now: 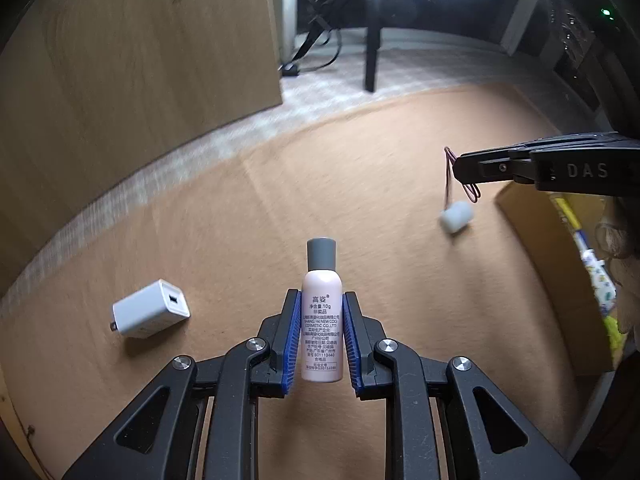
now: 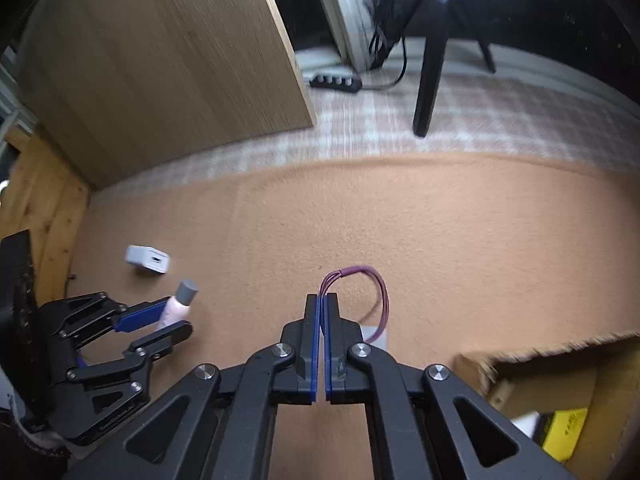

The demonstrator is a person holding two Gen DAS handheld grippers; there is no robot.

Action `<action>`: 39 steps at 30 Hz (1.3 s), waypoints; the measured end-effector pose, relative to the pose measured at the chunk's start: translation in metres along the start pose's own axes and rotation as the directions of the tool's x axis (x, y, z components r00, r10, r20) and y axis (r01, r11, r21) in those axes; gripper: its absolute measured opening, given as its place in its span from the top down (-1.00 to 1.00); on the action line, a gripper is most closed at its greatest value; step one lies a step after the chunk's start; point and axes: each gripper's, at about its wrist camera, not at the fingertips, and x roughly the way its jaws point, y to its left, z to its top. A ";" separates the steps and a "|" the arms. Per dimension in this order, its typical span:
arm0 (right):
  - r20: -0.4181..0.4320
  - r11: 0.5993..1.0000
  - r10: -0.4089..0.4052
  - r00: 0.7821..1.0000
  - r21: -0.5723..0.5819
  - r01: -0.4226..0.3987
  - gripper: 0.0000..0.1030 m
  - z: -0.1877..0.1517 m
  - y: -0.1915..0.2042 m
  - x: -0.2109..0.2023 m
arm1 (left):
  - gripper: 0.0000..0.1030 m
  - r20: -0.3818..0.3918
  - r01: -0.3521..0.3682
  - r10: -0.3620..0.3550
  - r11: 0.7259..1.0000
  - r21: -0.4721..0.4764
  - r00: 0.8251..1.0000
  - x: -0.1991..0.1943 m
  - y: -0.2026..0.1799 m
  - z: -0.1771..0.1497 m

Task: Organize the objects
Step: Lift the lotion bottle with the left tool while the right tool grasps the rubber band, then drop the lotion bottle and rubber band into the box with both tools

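A small pink bottle (image 1: 322, 328) with a grey cap is clamped upright between the blue pads (image 1: 292, 340) of the left gripper (image 1: 322, 304), above the near middle of the brown mat (image 1: 360, 208). It is judged light and stiff, its smooth round body apt to slip or twist, so a hold across the labelled middle, as here, seems sound. The jaws of the right gripper (image 2: 322, 300) are pressed together on a thin purple cord (image 2: 366, 280), from which a small white cylinder (image 1: 456, 216) is seen hanging free near the mat's right side, in the left wrist view. The cord is limp and light; the cylinder is judged likely to swing, and a grip closer to it would steady it. Both grippers are pointed steeply down toward the mat. A white charger (image 1: 150, 314) lies flat near the left edge. An open cardboard box (image 2: 532, 364), with a yellow item inside, sits at the near right corner and is presumably where the held things are meant to go.
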 end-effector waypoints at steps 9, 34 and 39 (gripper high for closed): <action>0.142 0.996 0.076 0.987 0.044 -0.083 0.97 -0.032 -0.024 -0.079 | 0.58 0.075 0.061 -0.066 0.996 0.072 0.995 -0.032 -0.051 0.021; 0.128 0.974 -0.120 0.985 0.208 0.092 0.96 -0.186 -0.133 -0.156 | 0.58 0.015 0.197 -0.211 0.935 0.293 0.977 0.006 -0.242 0.067; 0.121 0.977 -0.112 0.986 0.195 0.087 0.92 -0.191 -0.130 -0.155 | 0.57 0.001 0.192 -0.201 0.934 0.301 0.979 0.012 -0.252 0.066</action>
